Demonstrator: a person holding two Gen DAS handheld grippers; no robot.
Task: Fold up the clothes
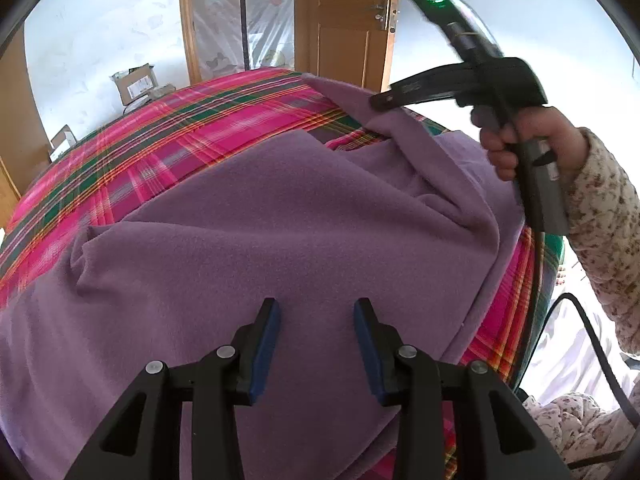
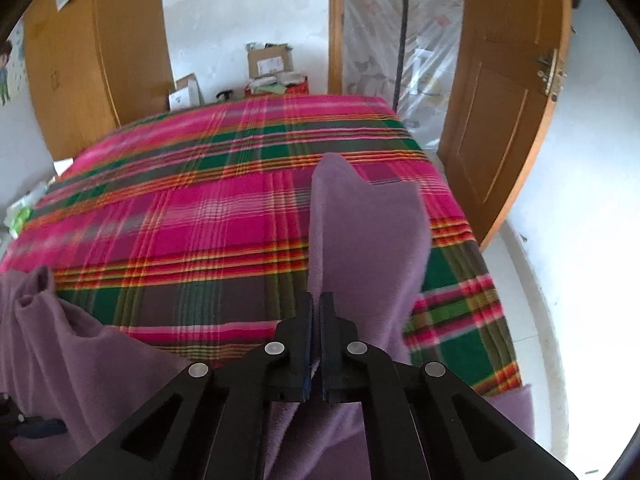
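Two wrist views cover a bed, and much is cut off: the purple fleece garment runs past the bottom and left edges of the left view, so its full outline cannot be made out, and its lower part disappears beneath the left hand-held gripper. That gripper stands partly spread above the fleece with nothing between its blue pads. Ahead and to its right, the right hand-held gripper is pinched tight on a raised fold of the garment, which stands up past its fingertips; a hand in a floral sleeve holds it.

Underneath lies a pink and green plaid bedspread, bare ahead of the right gripper up to the far edge. Beyond stand cardboard boxes, white walls, and a wooden door to the right. The bedspread's right edge falls away to pale floor. A black cable trails at the lower right.
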